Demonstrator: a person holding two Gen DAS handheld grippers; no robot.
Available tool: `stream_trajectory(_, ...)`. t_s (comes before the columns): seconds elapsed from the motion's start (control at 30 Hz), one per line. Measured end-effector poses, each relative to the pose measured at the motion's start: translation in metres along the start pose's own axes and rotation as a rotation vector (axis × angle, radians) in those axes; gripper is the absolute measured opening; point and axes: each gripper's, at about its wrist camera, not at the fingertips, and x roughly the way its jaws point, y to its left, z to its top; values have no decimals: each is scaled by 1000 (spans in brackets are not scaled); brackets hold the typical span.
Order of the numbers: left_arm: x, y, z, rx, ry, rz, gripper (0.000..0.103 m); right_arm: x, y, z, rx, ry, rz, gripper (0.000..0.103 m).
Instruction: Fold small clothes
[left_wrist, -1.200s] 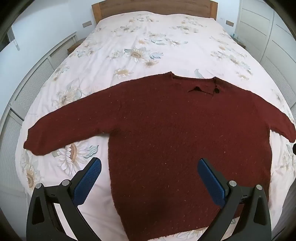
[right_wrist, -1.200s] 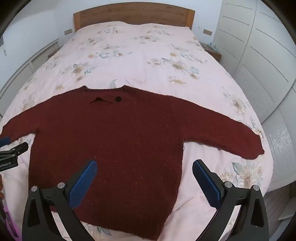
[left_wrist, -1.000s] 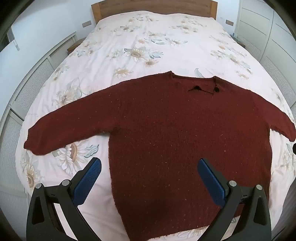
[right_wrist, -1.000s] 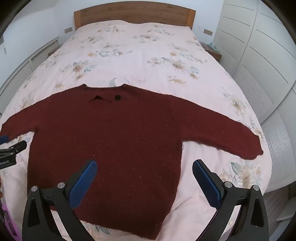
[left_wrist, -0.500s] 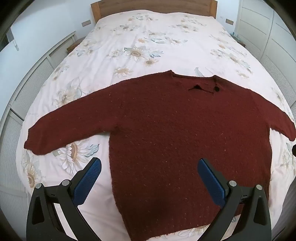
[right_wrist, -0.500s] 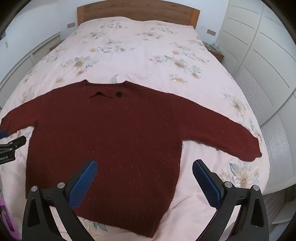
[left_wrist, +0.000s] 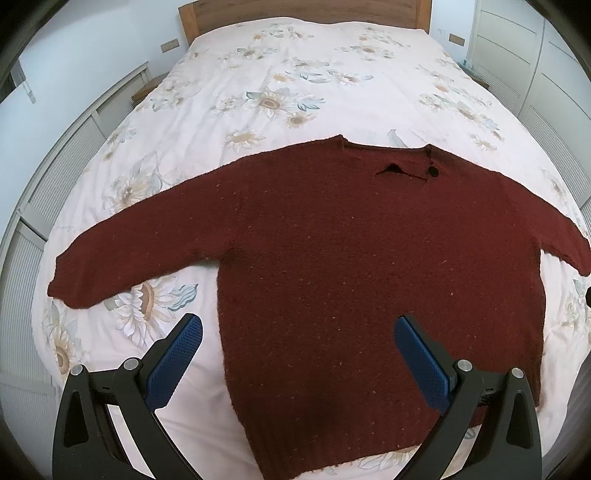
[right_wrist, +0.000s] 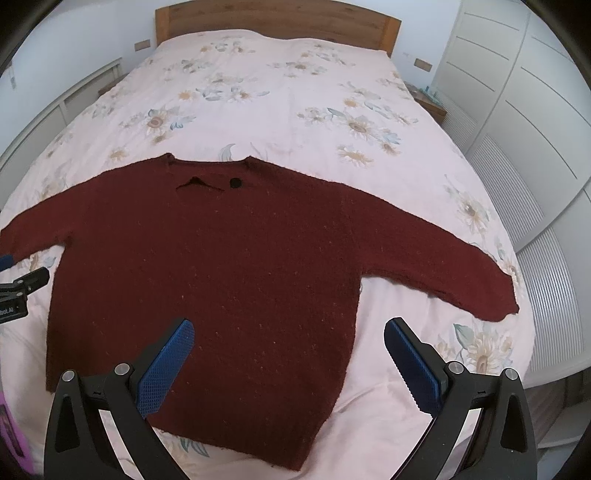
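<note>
A dark red knitted sweater (left_wrist: 351, 258) lies flat, sleeves spread, on the floral-quilted bed (left_wrist: 295, 74), beneath both released, empty hand-held grippers: left (left_wrist: 295, 354), right (right_wrist: 288, 358).

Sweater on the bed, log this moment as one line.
sweater: flat, sleeves spread, unfolded | left gripper: open, empty | right gripper: open, empty

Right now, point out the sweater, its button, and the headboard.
sweater (left_wrist: 369, 266), left wrist view, middle of the chest panel.
button (right_wrist: 235, 181), right wrist view, centre of the dark disc by the neckline.
headboard (right_wrist: 277, 22), right wrist view, middle of the wooden board.
</note>
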Motion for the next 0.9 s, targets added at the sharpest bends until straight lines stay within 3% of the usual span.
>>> stream_trajectory(0.9, 6, -1, -6, 23, 17, 5, 102, 9, 4, -6, -32, 19, -10, 103)
